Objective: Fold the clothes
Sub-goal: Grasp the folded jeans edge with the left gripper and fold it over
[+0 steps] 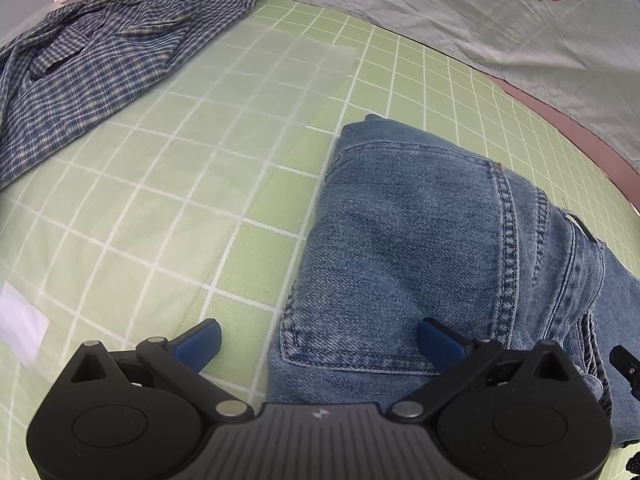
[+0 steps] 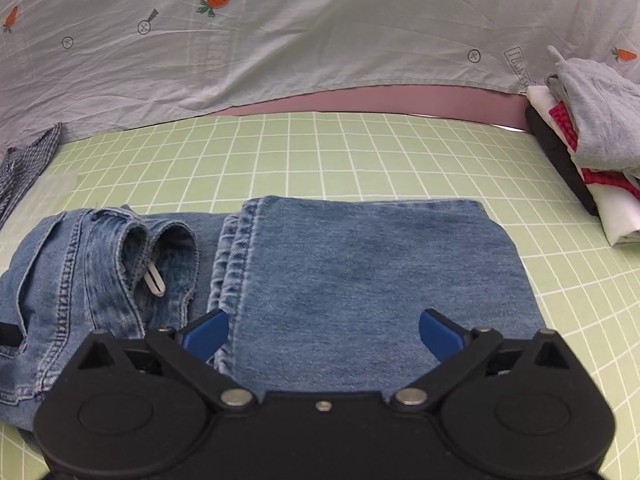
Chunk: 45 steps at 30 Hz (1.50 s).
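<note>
Folded blue jeans (image 1: 420,240) lie on the green grid mat (image 1: 160,184). My left gripper (image 1: 320,342) is open just above their back-pocket end, one blue fingertip (image 1: 200,342) over the mat, the other over the denim. In the right wrist view the jeans (image 2: 360,260) show a folded leg panel beside the waistband and zipper (image 2: 154,280). My right gripper (image 2: 324,334) is open and empty over the leg panel's near edge. A crumpled blue plaid shirt (image 1: 92,64) lies at the mat's far left.
A pale sheet with carrot prints (image 2: 280,40) is draped behind the mat (image 2: 360,152). A stack of folded clothes (image 2: 588,140) sits at the far right edge. The plaid shirt's edge (image 2: 24,168) shows at the left.
</note>
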Motion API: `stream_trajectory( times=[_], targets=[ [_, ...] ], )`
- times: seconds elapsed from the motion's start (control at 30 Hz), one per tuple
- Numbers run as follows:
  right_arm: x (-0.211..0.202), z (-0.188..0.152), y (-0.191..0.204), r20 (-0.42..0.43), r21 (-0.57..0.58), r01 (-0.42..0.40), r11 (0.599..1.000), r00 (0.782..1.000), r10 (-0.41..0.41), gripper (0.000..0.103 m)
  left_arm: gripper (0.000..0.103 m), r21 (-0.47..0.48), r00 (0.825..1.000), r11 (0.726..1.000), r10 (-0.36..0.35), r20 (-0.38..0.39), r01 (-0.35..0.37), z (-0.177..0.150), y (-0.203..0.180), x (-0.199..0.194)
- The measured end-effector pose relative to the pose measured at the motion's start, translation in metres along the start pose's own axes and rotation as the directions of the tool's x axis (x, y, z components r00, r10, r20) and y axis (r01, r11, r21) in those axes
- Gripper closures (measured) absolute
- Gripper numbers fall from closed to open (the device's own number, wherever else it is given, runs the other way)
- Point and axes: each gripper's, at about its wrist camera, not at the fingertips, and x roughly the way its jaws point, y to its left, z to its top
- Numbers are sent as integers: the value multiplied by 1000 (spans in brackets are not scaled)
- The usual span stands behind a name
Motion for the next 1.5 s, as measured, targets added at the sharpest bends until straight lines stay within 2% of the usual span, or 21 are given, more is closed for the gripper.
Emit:
stream_trajectory(
  times=[0.23,0.3,0.37,0.43,0.47,0.57,0.63,0.73,0.9,1.13,1.33,1.5],
  targets=[
    [0,-8,-20,-36,54,69,996,997,-67,0,0,-32,1000,999,-2,7,2,-3,1,-3],
    [-1,-9,-26,-45,78,58,995,997,-55,0,3,-44,1000,999,-7,12,7,-5,1,-5],
    [-3,-11,-32,-47,103,53,993,998,-49,0,12,-50,999,998,-26,23,27,-6,-1,-9],
    [-5,-12,-36,-45,112,54,992,998,-49,0,30,-67,998,996,-60,29,62,-7,-3,-14],
    [-6,-13,-38,-43,116,50,992,998,-46,0,31,-75,998,995,-61,32,63,-8,-5,-15],
    [-8,-14,-46,-37,140,40,989,999,-35,0,48,-74,997,995,-65,46,69,-9,-11,-22],
    [-10,-16,-51,-34,151,37,988,999,-33,0,69,-62,995,995,-76,66,80,-10,-17,-29],
    [-13,-18,-59,-29,161,31,986,999,-26,0,79,-26,992,997,-76,101,79,-10,-30,-43],
    [-15,-23,-77,-34,194,27,981,999,-21,0,83,-8,976,990,-137,168,140,-7,-53,-73],
    [-15,-30,-106,-34,224,30,974,999,-23,0,83,115,936,961,-272,222,252,-5,-121,-106],
    [-9,-35,-133,-54,254,36,966,998,-23,0,83,141,925,931,-354,136,336,-11,-171,-80],
    [-2,-38,-155,-72,277,54,959,997,-35,0,84,145,907,903,-417,56,405,-15,-210,-54]
  ],
)
